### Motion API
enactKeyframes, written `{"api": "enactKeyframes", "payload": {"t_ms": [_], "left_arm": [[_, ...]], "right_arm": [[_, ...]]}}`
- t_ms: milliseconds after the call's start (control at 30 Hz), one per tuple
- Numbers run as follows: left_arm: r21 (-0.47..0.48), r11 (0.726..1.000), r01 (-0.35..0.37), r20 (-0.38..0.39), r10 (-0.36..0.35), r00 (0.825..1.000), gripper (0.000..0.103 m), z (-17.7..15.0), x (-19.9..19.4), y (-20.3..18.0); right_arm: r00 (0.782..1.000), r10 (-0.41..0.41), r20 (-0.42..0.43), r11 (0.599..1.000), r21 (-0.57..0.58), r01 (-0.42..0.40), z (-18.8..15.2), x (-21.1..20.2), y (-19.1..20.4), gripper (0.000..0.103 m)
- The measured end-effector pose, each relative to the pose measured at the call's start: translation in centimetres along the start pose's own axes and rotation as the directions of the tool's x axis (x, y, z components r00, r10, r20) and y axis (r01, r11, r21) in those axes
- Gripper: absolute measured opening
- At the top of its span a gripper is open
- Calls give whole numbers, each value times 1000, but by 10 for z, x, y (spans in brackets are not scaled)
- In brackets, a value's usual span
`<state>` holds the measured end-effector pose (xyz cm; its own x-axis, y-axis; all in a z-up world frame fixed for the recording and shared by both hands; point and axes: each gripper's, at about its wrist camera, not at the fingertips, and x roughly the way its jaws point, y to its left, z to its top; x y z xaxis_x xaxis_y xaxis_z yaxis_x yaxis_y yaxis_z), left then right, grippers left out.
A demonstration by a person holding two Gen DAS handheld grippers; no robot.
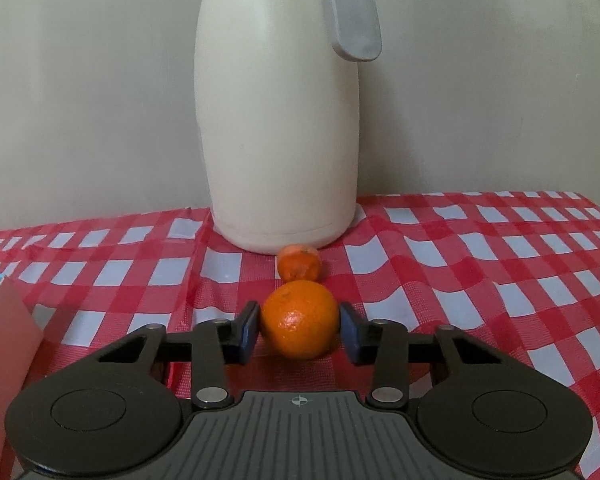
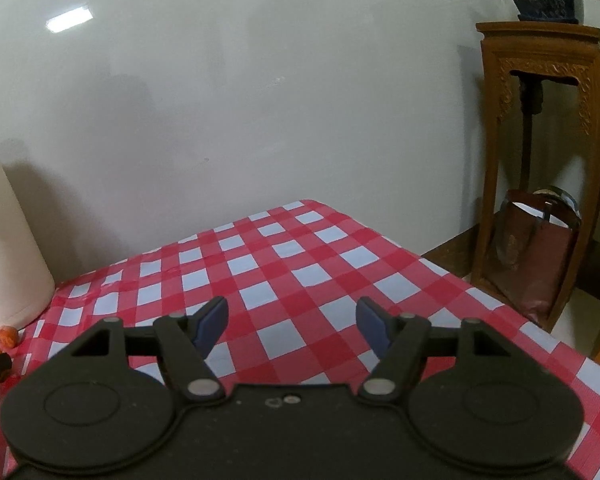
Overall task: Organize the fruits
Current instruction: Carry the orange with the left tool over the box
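Pale wall (image 2: 260,100); carved wooden stand (image 2: 540,140) in the corner.

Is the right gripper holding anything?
No, the right gripper is open over bare red-and-white checked tablecloth, nothing between its blue pads.

jug: a tall cream plastic jug (image 1: 278,120) with a grey handle stands on the bench.
bench: red and white checked cloth (image 2: 300,264) covers it.
stand: a carved brown wooden stand (image 2: 540,152), a brown bag (image 2: 536,256) underneath.
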<state>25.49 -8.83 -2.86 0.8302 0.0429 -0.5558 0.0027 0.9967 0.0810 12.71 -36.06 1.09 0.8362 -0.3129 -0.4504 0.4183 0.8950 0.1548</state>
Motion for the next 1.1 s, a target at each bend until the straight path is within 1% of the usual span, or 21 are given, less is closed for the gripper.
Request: {"api": "enactKeyframes", "payload": {"t_ms": [233,567,667,867,1100], "left_arm": [[17,1000,3,6,-3,1000,42,0,-9,-3],[33,999,-2,54,0,999,42,1,-57,13],[35,999,-7,62,5,998,42,2,-68,24],[4,1000,-27,83,26,996,42,7,-89,55],[-52,997,-65,96,70,993,42,2,-110,103]], "right_arm": [[1000,11,1,1000,8,-11,1,-2,2,71],[999,38,-1,999,9,-38,1,-9,18,71],[999,49,2,999,10,-49,2,-14,26,71],[996,84,10,996,-2,-84,4,-24,51,71],[991,135,11,990,-30,-134,2,-33,87,71]]}}
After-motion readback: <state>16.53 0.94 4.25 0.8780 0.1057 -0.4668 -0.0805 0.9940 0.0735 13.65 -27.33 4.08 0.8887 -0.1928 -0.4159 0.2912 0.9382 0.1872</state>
